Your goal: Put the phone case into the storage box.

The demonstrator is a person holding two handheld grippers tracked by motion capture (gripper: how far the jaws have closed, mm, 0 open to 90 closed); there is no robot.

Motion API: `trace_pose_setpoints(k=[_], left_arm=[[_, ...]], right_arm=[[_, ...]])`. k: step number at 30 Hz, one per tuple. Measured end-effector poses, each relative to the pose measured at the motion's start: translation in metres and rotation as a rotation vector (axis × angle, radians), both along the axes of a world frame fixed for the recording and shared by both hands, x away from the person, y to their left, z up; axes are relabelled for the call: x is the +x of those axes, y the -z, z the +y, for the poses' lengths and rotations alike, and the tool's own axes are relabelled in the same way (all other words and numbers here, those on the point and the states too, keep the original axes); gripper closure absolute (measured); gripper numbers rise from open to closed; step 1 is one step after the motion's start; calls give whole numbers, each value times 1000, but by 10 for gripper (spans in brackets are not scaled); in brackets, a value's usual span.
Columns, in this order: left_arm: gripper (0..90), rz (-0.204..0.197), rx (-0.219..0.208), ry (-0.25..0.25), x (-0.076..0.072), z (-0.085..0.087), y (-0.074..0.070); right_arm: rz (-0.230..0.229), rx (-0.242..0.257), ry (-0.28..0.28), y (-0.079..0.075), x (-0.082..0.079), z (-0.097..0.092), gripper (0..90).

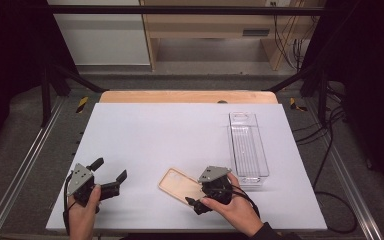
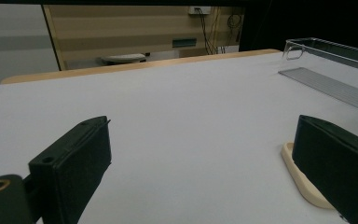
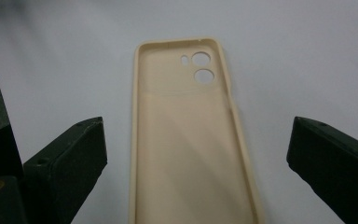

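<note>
Phone case (image 3: 191, 140), beige, hollow side up, flat on the counter (image 1: 155, 135): lies directly under the right hand-held gripper (image 3: 196, 154), long axis running away between its wide-open jaws; left hand-held gripper (image 1: 111, 176) open, empty, well apart.

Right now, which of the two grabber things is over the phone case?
The right gripper, near the clear tray. Its open jaws straddle the beige phone case. The left gripper sits apart, open over bare white table.

Lab recording bench: metal frame (image 1: 45, 95), trailing cables (image 1: 325, 150), white tabletop (image 1: 170, 130).
</note>
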State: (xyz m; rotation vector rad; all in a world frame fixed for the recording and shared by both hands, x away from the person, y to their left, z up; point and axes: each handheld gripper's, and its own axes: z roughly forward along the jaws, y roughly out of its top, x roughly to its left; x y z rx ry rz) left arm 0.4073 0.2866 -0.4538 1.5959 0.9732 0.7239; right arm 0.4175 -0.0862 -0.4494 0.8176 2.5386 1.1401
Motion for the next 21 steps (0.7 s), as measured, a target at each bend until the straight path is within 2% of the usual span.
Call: trace_pose_setpoints(k=[10, 21], left_arm=[[41, 6, -3, 3, 0, 0, 1], [41, 4, 6, 15, 0, -3, 1]], right_arm=[[65, -27, 2, 20, 9, 6, 56], [86, -31, -9, 30, 13, 11, 57]])
